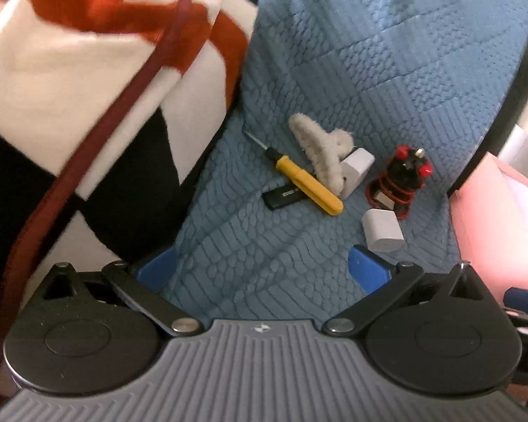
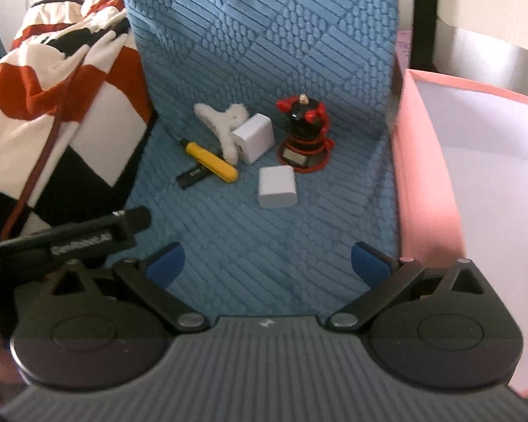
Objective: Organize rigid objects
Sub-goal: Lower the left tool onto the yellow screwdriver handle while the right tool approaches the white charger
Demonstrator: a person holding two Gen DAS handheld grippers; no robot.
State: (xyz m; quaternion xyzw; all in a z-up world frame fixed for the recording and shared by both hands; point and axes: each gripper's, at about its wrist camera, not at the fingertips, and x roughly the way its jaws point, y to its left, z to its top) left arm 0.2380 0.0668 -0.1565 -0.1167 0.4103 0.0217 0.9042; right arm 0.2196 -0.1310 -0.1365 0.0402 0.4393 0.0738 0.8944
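A blue quilted cover (image 2: 264,52) is spread across the middle of the scene, and on it a small cluster of items is laid out. To the left, a red, white and black blanket (image 2: 60,81) is heaped, with a dark red strap (image 1: 98,140) trailed over it. At the right edge a pink box (image 2: 433,161) is seen standing open, its pale inside bare in the part shown. Both grippers are held above the near end of the cover: the left gripper (image 1: 264,267) is spread wide with nothing between its blue pads, and the right gripper (image 2: 267,263) is likewise opened wide and nothing is gripped. Further off, a fluffy white hair clip (image 2: 225,126) is found lying against a white charger block (image 2: 255,137), while a second white block (image 2: 276,186) is set nearer, apart from the rest. Just right of the first block a black and red tripod head (image 2: 304,133) is stood upright. A yellow screwdriver (image 2: 211,160) is laid at a slant, its handle resting across a black flash drive (image 2: 193,176).
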